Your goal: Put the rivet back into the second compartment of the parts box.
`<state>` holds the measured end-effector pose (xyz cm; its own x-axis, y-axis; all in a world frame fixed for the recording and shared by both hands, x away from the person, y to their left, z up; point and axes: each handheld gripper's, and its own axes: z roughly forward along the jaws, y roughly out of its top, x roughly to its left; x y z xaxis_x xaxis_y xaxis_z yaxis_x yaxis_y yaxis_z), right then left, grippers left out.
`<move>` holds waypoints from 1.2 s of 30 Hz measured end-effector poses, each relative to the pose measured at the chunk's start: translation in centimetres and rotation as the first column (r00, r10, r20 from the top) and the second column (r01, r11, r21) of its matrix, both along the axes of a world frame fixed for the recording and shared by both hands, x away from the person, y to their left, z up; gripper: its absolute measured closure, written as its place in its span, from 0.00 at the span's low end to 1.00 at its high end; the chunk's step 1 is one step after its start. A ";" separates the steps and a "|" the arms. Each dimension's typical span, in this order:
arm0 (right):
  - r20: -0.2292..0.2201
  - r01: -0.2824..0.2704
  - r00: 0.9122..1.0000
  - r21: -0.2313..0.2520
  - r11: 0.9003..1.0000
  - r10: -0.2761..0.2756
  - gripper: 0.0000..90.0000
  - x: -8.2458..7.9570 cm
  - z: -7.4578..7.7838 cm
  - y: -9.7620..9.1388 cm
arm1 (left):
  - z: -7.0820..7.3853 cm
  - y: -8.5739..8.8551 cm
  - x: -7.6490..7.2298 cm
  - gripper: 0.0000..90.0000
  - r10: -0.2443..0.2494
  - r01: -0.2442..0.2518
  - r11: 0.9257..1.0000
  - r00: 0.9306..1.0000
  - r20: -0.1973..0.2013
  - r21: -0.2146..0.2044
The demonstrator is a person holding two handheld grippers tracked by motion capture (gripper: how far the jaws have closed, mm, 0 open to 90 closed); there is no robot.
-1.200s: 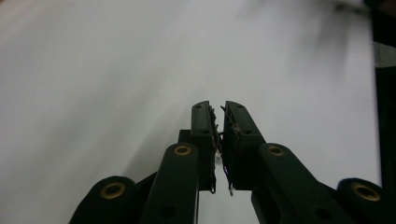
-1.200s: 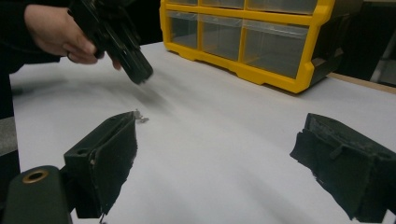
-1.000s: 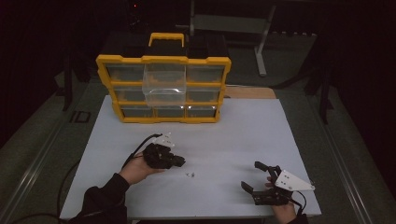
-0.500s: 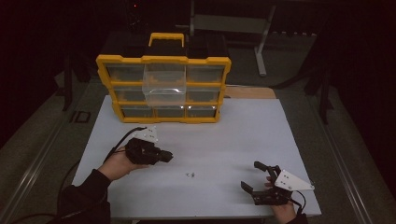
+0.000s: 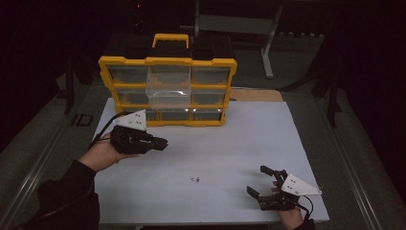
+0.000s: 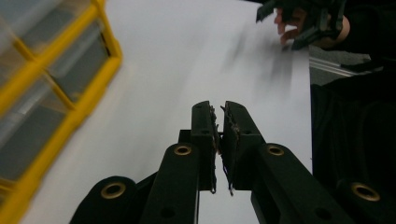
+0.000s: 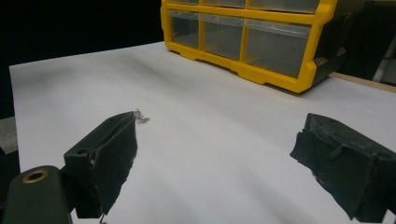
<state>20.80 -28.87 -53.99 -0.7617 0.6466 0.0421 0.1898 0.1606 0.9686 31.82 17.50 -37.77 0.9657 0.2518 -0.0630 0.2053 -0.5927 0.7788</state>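
Near the yellow drawer organizer (image 5: 167,91), left gripper (image 5: 160,143) hovers closed and empty; right gripper (image 5: 265,187) rests open beside tiny screws (image 5: 195,179).

High view sits above my side, facing forward and down, far enough off to take in the whole white tabletop (image 5: 268,139), the yellow drawer cabinet (image 5: 167,91) at its far edge, and both my hands. Camera on my left claw (image 6: 218,128) rides close, looking along the shut jaws across the tabletop, cabinet at frame left, my right claw (image 6: 303,21) far off at top. Right-claw camera sits low near the sheet, facing the cabinet (image 7: 261,42); all three views share it.
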 end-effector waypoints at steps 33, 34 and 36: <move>-0.014 -0.003 1.000 0.007 1.000 0.003 0.13 0.1 -0.2 0.0 | 11.5 2.7 5.9 0.92 0.161 -0.118 0.971 0.966 0.204 -0.206; -0.018 0.000 1.000 0.007 1.000 0.000 0.12 0.2 -0.3 -0.1 | 11.6 2.3 6.5 0.92 0.162 -0.119 0.968 0.968 0.192 -0.219; -0.017 0.000 1.000 0.005 1.000 0.000 0.13 0.2 -0.3 -0.1 | 11.6 2.1 6.8 0.92 0.165 -0.122 0.968 0.968 0.189 -0.218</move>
<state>20.99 -28.92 -54.26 -0.7607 0.6465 0.0587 0.2066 0.1554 0.9660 38.65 19.62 -26.21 0.9178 0.3912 0.0672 0.1009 -0.3936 0.9137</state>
